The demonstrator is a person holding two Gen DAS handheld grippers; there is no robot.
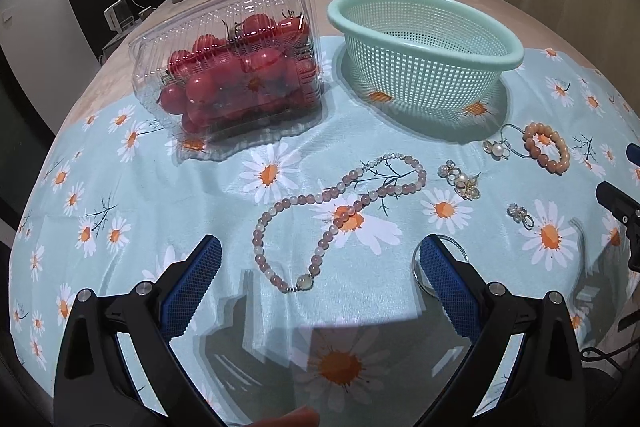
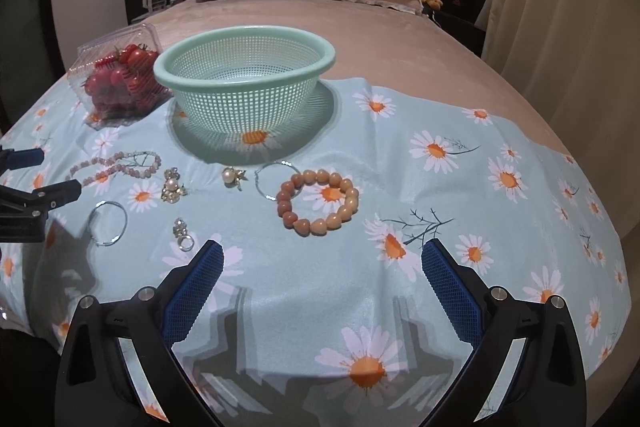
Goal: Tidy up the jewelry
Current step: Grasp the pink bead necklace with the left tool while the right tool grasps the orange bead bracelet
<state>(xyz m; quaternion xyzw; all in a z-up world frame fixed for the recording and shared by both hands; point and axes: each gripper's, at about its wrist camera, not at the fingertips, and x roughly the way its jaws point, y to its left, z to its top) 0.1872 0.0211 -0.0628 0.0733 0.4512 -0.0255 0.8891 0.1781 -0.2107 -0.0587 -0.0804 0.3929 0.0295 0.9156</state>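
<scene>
A bed is seen spread with a pale blue daisy-print cloth [image 2: 400, 163], and everything is laid out on that cloth. At the far left a clear plastic clamshell box [image 1: 224, 67] filled with red cherry tomatoes is set, its lid closed. Just to its right, apart from it, a mint-green perforated basket [image 2: 244, 87] is placed upright; nothing can be seen inside it.

In front of these the jewelry is spread in a loose row. Furthest left, a long necklace of pale pink and white beads [image 1: 328, 215] is laid in a twisted loop. To its right a thin silver hoop [image 2: 107, 223] lies flat, and beside it a cluster of gold-and-pearl earrings [image 2: 173, 187] and a small crystal ring [image 2: 183, 233] are found. Further right a single pearl earring [image 2: 232, 175] is seen, then a second thin silver hoop [image 2: 276, 179], which is overlapped at its right edge by a bracelet of chunky peach beads [image 2: 318, 203].

The left gripper [image 1: 320, 267] is held low over the near end of the necklace, its jaws spread wide and grasping nothing; the first hoop is partly hidden behind its right finger. The right gripper [image 2: 322, 267] is held above bare cloth in front of the peach bracelet, its jaws likewise released and empty.
</scene>
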